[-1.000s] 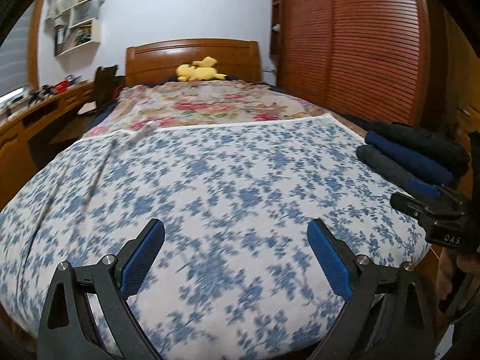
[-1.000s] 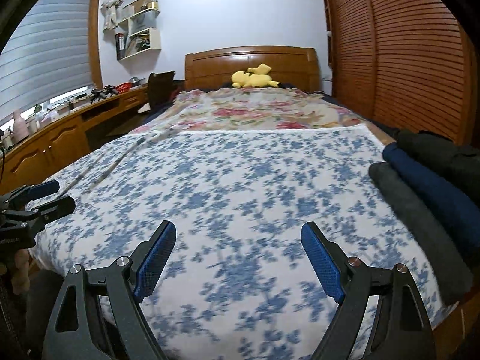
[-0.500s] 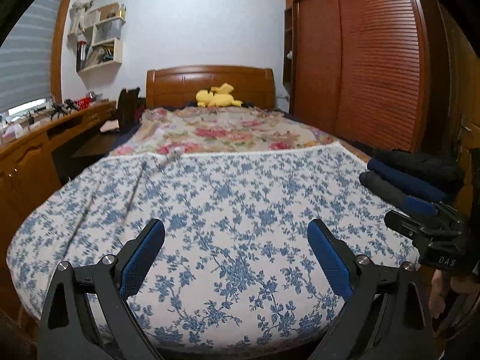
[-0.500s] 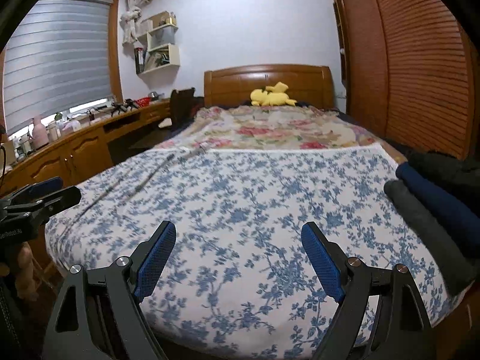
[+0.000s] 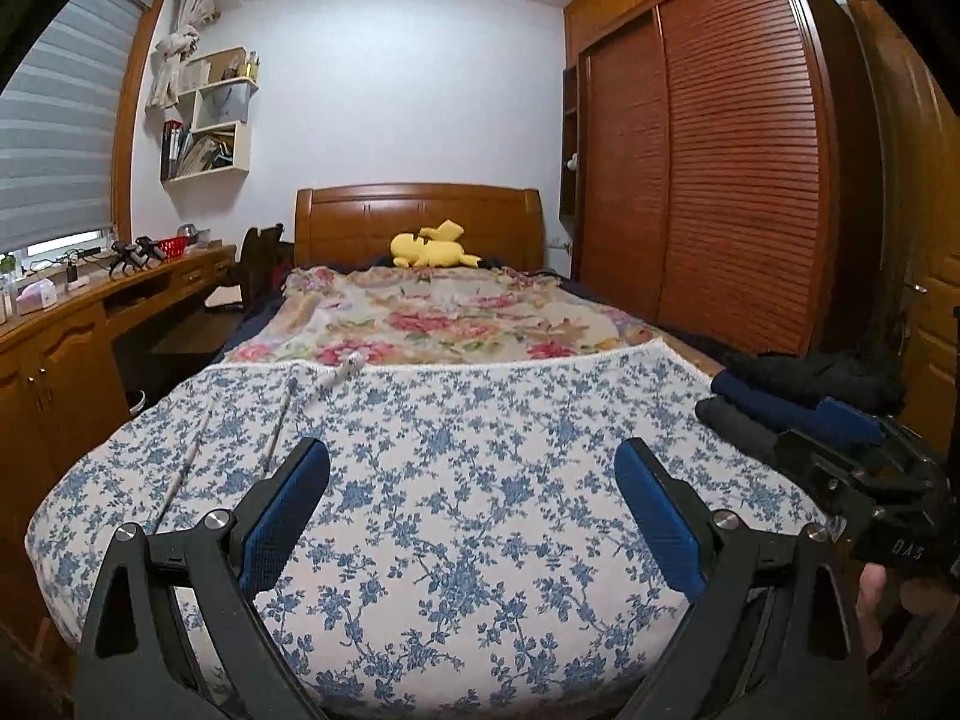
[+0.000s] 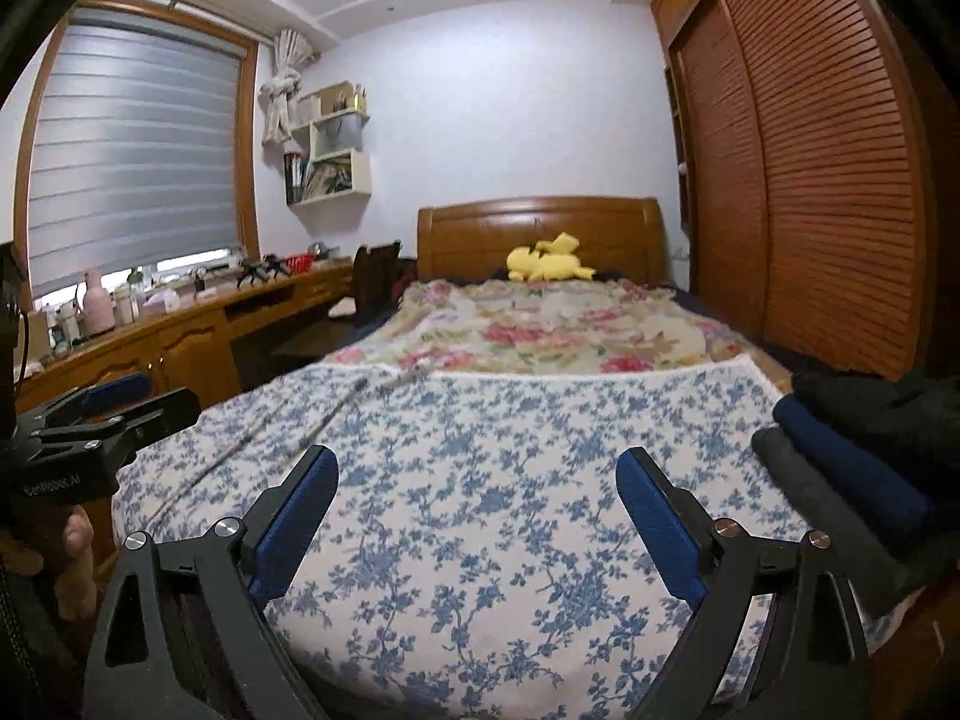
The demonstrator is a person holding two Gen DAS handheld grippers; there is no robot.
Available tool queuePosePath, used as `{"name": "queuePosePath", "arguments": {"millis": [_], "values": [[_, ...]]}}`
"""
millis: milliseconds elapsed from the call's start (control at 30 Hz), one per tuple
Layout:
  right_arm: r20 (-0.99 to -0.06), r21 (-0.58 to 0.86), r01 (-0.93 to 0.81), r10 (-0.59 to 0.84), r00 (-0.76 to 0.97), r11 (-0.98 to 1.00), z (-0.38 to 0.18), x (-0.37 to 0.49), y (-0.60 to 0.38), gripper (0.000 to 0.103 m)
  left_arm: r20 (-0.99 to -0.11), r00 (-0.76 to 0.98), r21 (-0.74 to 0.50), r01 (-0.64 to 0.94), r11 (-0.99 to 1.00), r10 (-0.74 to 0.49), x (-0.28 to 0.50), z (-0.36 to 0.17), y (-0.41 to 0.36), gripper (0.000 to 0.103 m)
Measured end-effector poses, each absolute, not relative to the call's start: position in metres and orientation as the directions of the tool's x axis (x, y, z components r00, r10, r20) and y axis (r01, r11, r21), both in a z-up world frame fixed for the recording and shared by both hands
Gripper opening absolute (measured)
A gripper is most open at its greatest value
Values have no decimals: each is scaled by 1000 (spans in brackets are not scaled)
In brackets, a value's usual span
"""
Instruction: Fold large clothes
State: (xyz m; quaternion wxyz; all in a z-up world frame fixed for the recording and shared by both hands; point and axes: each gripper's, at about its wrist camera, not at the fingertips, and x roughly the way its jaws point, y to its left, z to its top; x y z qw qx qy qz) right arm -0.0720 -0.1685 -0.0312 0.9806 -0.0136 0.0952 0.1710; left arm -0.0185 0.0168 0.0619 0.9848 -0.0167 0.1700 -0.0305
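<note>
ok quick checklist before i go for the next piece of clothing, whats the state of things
1. Left gripper open, holding nothing: ok.
2. Right gripper open, holding nothing: ok.
3. Blue floral sheet spread flat as a folding surface: ok.
4. Folded dark clothes stacked at the bed's right edge, off the working area: ok.
5. Next garment to fold in view: not ok, none visible.
6. Stack stable near the edge: cannot tell.

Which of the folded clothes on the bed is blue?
The navy garment, the middle one of the three; a dark grey garment lies nearer the bed's centre and a black garment on the other side.
</note>
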Motion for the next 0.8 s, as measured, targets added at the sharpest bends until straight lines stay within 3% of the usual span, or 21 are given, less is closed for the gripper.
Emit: {"name": "queuePosePath", "arguments": {"millis": [800], "values": [[-170, 10, -284, 282, 944, 959, -30, -82, -167, 94, -333, 943, -47, 9, 999, -24, -28, 60, 25, 96]]}}
